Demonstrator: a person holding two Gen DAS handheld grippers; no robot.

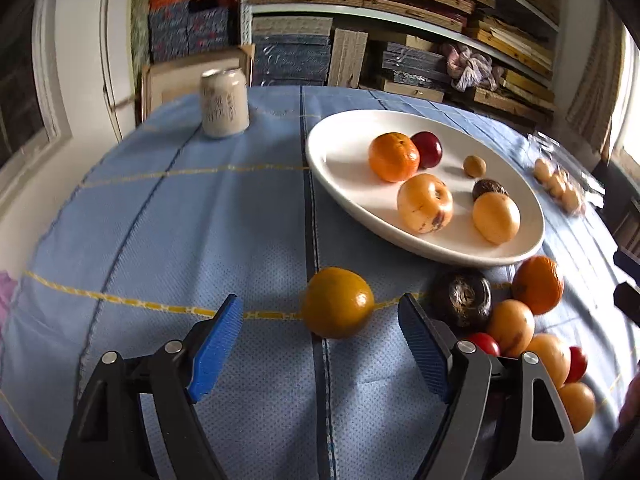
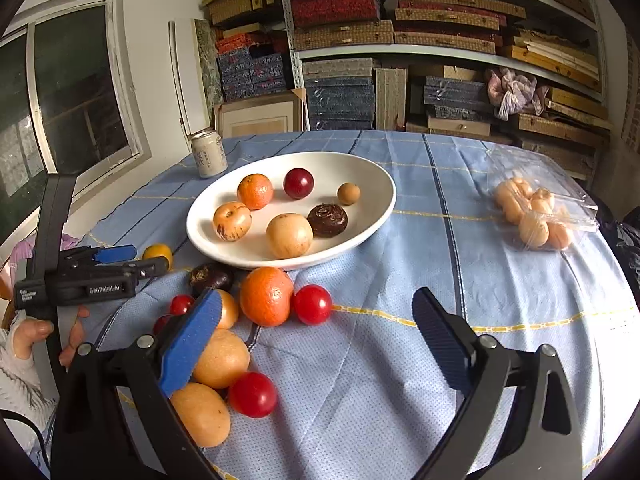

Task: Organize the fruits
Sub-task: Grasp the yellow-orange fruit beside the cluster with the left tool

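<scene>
Right wrist view shows one white plate [image 2: 372, 184] on the counter [image 2: 440, 272] with six fruits in it: one orange, one dark red ball, two pale yellow ones, one small tan one and one dark brown one. Beside the plate lies a pile of loose fruit [image 2: 266, 296]: one orange, four small red ones, a few pale yellow ones and one dark brown one. One yellow-orange fruit [image 1: 337, 303] sits alone. One can [image 2: 208, 154] stands behind the plate, and one clear bag of fruit [image 2: 532, 212] lies well apart.

Left fingers [image 1: 320, 344] are wide apart, holding nothing; the lone fruit sits just ahead of them. Right fingers [image 2: 316, 348] are wide apart too and hold nothing.
</scene>
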